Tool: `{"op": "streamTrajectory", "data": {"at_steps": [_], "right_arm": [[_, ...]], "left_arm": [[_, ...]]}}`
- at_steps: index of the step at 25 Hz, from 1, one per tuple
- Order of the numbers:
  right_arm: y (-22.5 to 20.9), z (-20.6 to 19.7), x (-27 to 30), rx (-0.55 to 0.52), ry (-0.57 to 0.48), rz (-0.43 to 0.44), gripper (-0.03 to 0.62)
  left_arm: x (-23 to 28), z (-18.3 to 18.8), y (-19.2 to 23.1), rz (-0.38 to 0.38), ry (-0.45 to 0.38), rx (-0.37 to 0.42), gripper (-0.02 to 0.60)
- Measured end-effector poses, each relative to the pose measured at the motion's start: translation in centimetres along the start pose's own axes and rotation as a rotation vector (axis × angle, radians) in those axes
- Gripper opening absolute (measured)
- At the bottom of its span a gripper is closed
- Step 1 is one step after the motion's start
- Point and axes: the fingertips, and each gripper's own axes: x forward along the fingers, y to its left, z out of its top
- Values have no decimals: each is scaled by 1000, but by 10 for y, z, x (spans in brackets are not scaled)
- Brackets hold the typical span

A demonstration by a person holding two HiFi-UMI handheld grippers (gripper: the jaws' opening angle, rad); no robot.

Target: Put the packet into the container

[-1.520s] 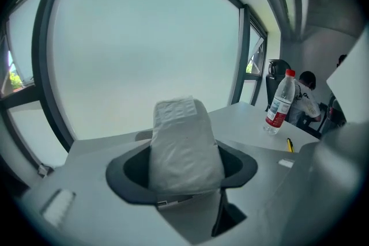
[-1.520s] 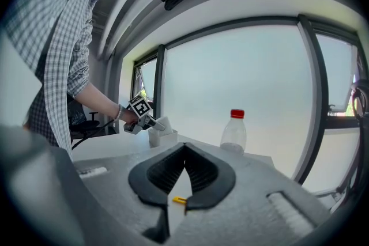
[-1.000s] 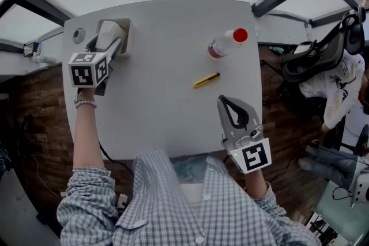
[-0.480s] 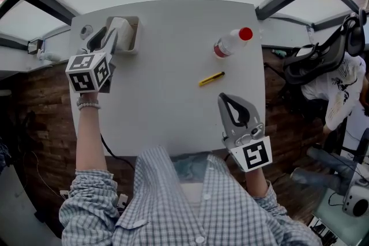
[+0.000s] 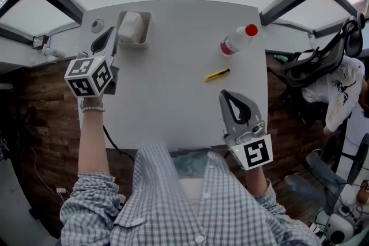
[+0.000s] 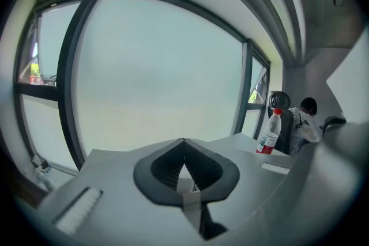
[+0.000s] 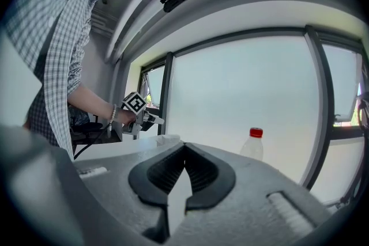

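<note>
Lifted off the table (image 5: 173, 106), my left gripper (image 5: 107, 36) now sits back from where it was 1 second ago, when its jaws stood wide right at the container. Those jaws have just been closing. In the left gripper view they meet at the tips with nothing between them, so the left gripper is pressed together and empty.

My right gripper (image 5: 226, 96) hangs over the near part of the table, well apart from the left one. Its jaws are also together at the tips, and nothing is pinched in them.

The container (image 5: 143, 38) stands just ahead of the left gripper's tips and a little to their right, clear of them. The packet (image 5: 130, 25) lies inside it, white and bulging above the rim, and neither gripper touches it. From that I judge the drop is made: the packet is in, the release is finished, and the left gripper is only retreating. Nothing seems left to do except get clear without knocking the container.

Far ahead of my right gripper lies the bottle (image 5: 236, 41), on its side. Between the 2 sits a small yellow tool (image 5: 217, 74), untouched.
</note>
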Motion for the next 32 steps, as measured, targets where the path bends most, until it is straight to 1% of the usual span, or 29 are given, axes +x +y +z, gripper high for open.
{"op": "streamTrajectory", "data": {"at_steps": [3, 6, 8, 12, 16, 19, 21, 24, 26, 32], "right_arm": [[4, 6, -2, -12, -14, -7, -2], [5, 15, -2, -27, -35, -8, -2], [4, 18, -4, -33, -46, -9, -2], [3, 24, -3, -39, -67, -10, -2], [4, 31, -3, -52, -95, -14, -2], [3, 37, -7, -66, -112, -26, -2], [2, 40, -10, -87, -127, -32, -2], [4, 45, -15, -95, -141, -43, -2], [5, 47, -17, -93, -146, -49, -2], [8, 52, -17, -96, -155, -46, -2]], "left_arm": [[-19, 5, 2, -2, -32, -58, 0], [-41, 12, 2, 2, -71, -71, 0], [-55, 16, -4, 0, -85, -56, 0], [-81, 22, -27, -21, -103, 30, 0], [-109, 24, -41, 0, -127, 90, 0], [-125, 24, -53, 0, -152, 97, 0], [-136, 27, -62, -5, -190, 101, 0], [-151, 33, -76, -35, -239, 95, -1], [-158, 33, -83, -49, -239, 104, -2], [-175, 27, -99, -53, -225, 139, -1]]}}
